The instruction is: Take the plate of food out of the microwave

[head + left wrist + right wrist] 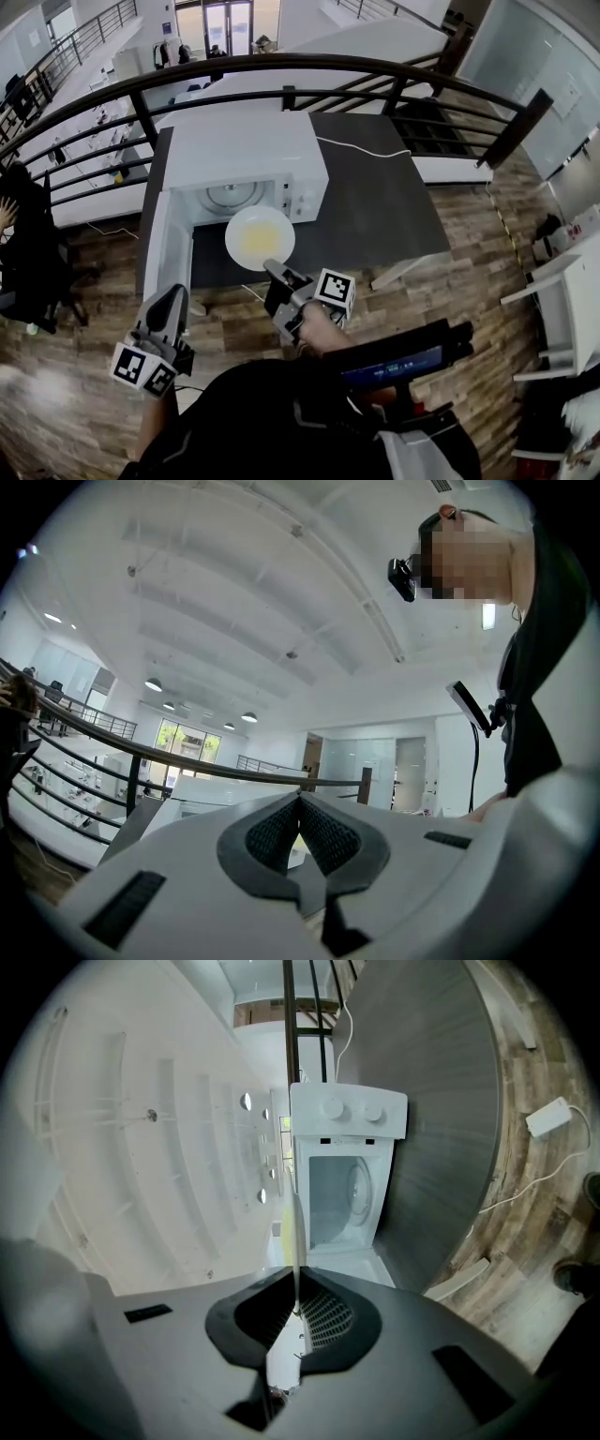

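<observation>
R hand-held gripper [274, 272] pinches plate [232, 230] by rim; stiff, prob. fragile, food [257, 244] may slide, so keep level. L hand-held gripper [300, 801] pressed together, empty.

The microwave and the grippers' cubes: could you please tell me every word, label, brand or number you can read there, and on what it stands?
No readable text in any view.
Too small to read: any marks on the microwave by its two knobs.
Black-and-white square patterns only, no words: right cube, left cube.
</observation>
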The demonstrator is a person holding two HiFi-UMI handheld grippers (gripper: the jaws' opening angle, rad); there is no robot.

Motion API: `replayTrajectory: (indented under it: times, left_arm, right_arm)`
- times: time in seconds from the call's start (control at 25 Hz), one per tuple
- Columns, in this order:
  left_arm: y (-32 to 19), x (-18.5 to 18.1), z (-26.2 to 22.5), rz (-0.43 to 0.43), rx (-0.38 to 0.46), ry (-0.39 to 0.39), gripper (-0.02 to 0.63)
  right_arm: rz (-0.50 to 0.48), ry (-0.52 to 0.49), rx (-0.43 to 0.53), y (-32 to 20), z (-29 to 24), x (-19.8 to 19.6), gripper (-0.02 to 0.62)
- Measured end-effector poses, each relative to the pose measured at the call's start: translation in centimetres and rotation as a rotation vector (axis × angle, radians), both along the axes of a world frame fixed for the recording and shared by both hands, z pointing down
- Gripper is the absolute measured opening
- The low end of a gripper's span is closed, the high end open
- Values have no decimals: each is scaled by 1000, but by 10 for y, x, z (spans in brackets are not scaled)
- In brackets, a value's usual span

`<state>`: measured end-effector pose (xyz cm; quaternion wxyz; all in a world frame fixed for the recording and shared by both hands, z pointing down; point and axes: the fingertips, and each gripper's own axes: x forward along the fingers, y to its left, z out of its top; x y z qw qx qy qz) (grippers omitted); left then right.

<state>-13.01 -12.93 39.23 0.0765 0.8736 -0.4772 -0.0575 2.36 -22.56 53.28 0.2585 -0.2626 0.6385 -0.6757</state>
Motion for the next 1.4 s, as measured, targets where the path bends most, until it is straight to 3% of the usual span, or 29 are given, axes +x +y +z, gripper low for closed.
replayTrajectory:
  times: [0.28, 0.56, 0.84, 1.4]
  left_arm:
    - [-12, 34, -6, -10, -4, -10, 5]
    - [-20, 71, -25, 16, 34, 55, 5]
    - [-26, 69, -14, -27, 13, 35, 5]
    - [-23, 80, -20, -12, 20, 43, 5]
  right_arm:
    - [-17, -6, 15, -5, -11, 33, 14]
    - [-54, -17, 20, -10, -15, 51, 14]
    - [-84, -22, 27, -10, -17, 51, 14]
    - [-92, -28, 40, -5, -25, 54, 14]
